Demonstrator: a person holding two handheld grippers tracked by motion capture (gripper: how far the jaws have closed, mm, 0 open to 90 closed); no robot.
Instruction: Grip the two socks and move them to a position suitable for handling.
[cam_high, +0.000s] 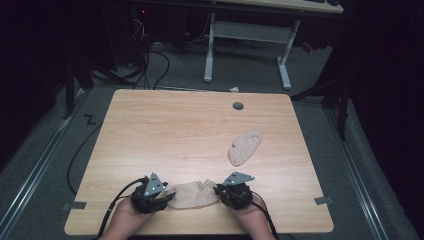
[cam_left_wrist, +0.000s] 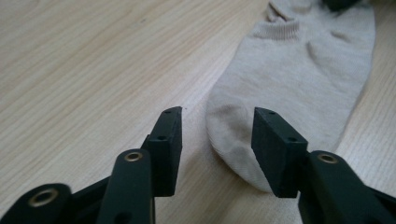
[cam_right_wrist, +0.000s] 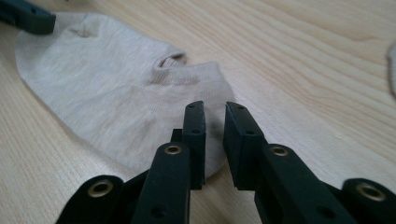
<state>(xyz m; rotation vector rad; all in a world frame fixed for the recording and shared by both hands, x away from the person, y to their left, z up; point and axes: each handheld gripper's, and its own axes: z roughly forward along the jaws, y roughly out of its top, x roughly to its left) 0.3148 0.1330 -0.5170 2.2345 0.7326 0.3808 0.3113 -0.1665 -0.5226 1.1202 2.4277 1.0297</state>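
A beige ankle sock (cam_high: 192, 195) lies flat near the table's front edge, between my two grippers. My left gripper (cam_high: 167, 199) is open, and in the left gripper view its jaws (cam_left_wrist: 217, 135) straddle the sock's toe (cam_left_wrist: 233, 140) without closing on it. My right gripper (cam_high: 218, 191) is at the sock's cuff end. In the right gripper view (cam_right_wrist: 215, 121) the jaws stand a narrow gap apart over the sock's heel edge (cam_right_wrist: 107, 88). A second beige sock (cam_high: 244, 148) lies crumpled farther back, right of centre.
The wooden table (cam_high: 165, 130) has a round cable hole (cam_high: 238, 106) near its back edge. Behind it stands a white desk frame (cam_high: 210, 50), with cables (cam_high: 150, 60) on the grey floor. The surroundings are dark.
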